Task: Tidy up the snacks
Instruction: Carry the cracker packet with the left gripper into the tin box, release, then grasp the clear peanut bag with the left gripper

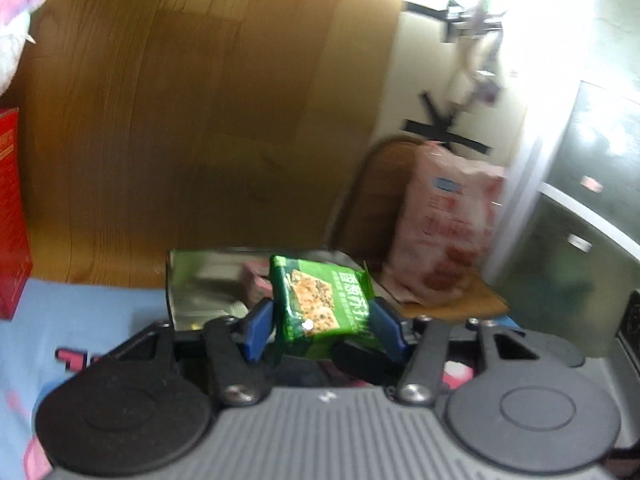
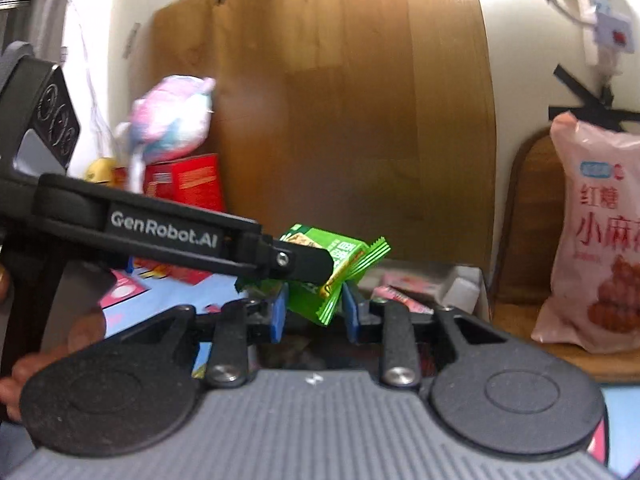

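Both grippers carry green snack packs. Left gripper [image 1: 324,326] pinches one pack [image 1: 320,300] between its blue pads [image 1: 258,330], held tilted above the blue cloth [image 1: 80,312], just before an open silvery box [image 1: 192,284]. Right gripper [image 2: 314,308] clamps a second green pack [image 2: 320,300] by its crimped end; my left tool crosses in front, its pack touching or just beside this one, cannot tell which. Pink bag [image 2: 596,236] stands on a wooden chair [image 2: 528,216] to the right. Red box [image 2: 192,180] and plush toy [image 2: 176,116] sit behind at left. Views blurred.
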`<action>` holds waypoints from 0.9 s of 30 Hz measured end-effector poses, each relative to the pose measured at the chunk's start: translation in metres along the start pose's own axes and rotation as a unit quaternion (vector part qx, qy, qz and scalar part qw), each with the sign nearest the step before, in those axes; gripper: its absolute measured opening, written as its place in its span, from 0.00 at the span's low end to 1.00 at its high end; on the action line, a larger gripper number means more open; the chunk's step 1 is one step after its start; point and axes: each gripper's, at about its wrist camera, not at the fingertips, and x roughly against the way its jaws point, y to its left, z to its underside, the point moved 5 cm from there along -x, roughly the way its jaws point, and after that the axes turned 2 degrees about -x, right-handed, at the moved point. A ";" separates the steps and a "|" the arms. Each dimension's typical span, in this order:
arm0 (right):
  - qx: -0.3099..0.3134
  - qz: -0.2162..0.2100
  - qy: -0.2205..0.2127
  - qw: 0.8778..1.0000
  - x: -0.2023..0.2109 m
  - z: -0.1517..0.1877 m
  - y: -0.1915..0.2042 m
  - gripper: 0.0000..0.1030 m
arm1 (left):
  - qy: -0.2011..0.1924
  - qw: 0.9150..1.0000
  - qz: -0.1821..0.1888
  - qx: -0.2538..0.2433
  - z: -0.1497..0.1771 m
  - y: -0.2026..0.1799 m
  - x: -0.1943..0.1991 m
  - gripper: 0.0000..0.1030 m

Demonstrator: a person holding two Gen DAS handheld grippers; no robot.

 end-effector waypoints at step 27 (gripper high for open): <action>-0.124 -0.015 0.082 0.989 0.084 0.075 -0.011 0.22 | 0.117 0.990 0.041 0.073 0.091 -0.020 0.020 0.38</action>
